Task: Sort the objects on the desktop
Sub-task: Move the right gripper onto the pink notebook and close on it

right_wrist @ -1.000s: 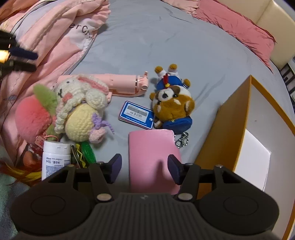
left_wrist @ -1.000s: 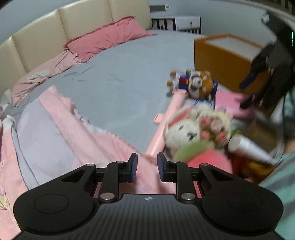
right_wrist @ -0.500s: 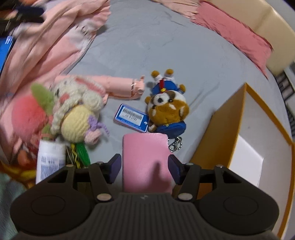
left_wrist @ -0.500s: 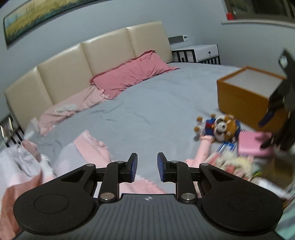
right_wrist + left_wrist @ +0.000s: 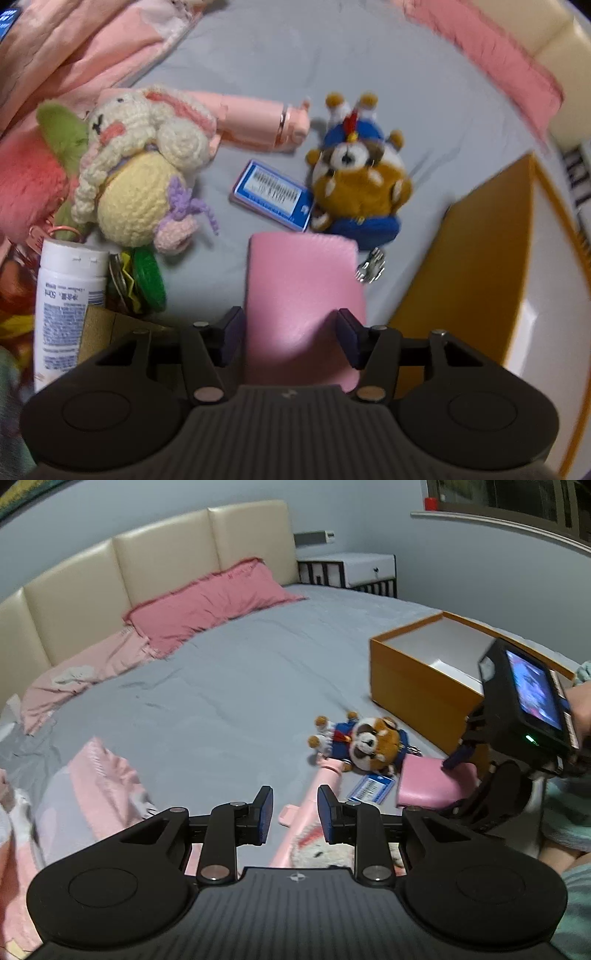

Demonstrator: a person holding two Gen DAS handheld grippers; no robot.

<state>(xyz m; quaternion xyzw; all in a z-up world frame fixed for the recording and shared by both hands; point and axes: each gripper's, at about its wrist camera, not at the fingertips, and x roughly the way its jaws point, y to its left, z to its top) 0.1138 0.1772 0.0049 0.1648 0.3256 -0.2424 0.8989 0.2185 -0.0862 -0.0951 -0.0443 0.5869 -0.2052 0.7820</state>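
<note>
While the right gripper [image 5: 291, 338] straddles the near end of the pink wallet [image 5: 301, 295], its jaws stand wide, one pad on each side of it; contact cannot be confirmed, so no hold is logged. Judgement: lined up for a pinch across the wallet's width, ahead of a lift. Wallet lies flat on the grey bedsheet [image 5: 369, 55], just left of the orange box [image 5: 461, 266], which sits open-topped, likely the sorting bin. Just beyond the wallet: blue card [image 5: 271, 194] and brown plush toy [image 5: 360, 177]; left of the wallet: crochet doll [image 5: 140, 166] and white bottle [image 5: 68, 291]. Beyond the card, a pink stick [image 5: 255, 120]. Left gripper [image 5: 293, 819] hangs above the stick, jaws part open, holding nothing, apparently kept out of the way.
</note>
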